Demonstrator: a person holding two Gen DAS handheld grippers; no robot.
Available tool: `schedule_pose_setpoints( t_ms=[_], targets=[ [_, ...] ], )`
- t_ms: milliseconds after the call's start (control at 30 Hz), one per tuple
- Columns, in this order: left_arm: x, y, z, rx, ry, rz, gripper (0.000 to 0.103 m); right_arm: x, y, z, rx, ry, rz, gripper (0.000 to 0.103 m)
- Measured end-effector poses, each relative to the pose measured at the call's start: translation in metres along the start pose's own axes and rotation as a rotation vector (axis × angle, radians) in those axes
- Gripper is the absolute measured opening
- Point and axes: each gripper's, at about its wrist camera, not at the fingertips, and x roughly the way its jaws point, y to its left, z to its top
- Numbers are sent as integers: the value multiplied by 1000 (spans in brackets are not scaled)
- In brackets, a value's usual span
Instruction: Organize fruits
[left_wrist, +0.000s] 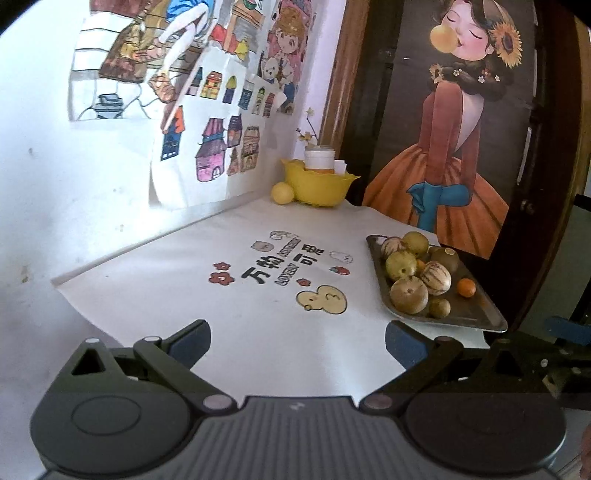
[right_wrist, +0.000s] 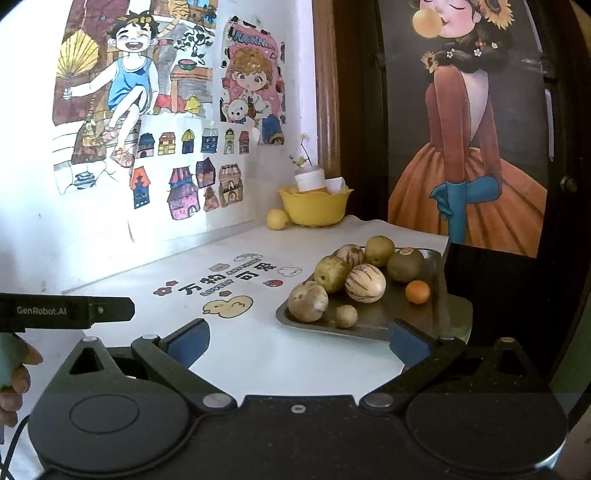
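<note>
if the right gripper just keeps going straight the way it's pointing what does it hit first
Probably the white table cover first, since the right gripper, jaws open and empty, angles down at bare cloth. The metal tray of fruit lies just right of that line, near the right fingertip; depth is hard to judge.

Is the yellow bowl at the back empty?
No. The yellow bowl holds a white-capped jar and some white paper.

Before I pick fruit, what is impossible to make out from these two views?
- Yellow bowl contents: both views, its wall and a white-lidded jar hide them.
- Fruit at the tray back: left wrist view, nearer fruit overlaps it.
- Tray's near right corner: right wrist view, behind the right tongs.
</note>
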Motion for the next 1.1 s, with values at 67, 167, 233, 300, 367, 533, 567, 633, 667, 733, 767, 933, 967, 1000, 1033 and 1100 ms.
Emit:
schedule_pose_setpoints(
  t_ms=[67,167,233,300,367,533,567,633,667,733,767,933,967,1000,1033,1100],
  targets=[
    [-5,3,-2,0,-6,2,103,-4,4,-2,-1,-3,-4,102],
    [-10,6,-4,-1,-12,1,103,-9,8,-6,0,-6,-9,102],
    [-13,8,-6,3,-16,0,103,-12,10,-9,5,-11,-13,102],
    [-14,8,-9,10,-21,-1,103,-14,11,-13,11,-18,-19,102],
    [-15,8,-12,17,-24,-6,103,-15,11,-16,13,-24,-31,102],
    [-12,9,-19,13,-20,-17,103,-11,7,-24,32,-12,-53,102],
    [-11,10,-20,13,-18,-18,103,-10,6,-25,36,-9,-58,102],
    [-9,10,-21,12,-12,-16,103,-7,4,-26,44,-4,-62,102],
    [-8,10,-22,11,-10,-14,103,-6,4,-26,47,0,-62,102],
    [-7,10,-23,10,-6,-14,103,-4,2,-26,56,6,-61,102],
    [-7,10,-23,9,-6,-14,103,-3,2,-26,59,7,-61,102],
    [-6,9,-23,11,-4,-14,103,-1,1,-27,61,15,-63,102],
    [-6,9,-22,13,-4,-14,103,-1,1,-27,63,15,-63,102],
    [-6,9,-22,15,-4,-14,103,0,0,-27,65,16,-63,102],
    [-6,8,-22,17,-4,-14,103,0,0,-27,64,16,-62,102],
    [-6,8,-22,15,-4,-15,103,0,0,-27,63,17,-61,102]
  ],
)
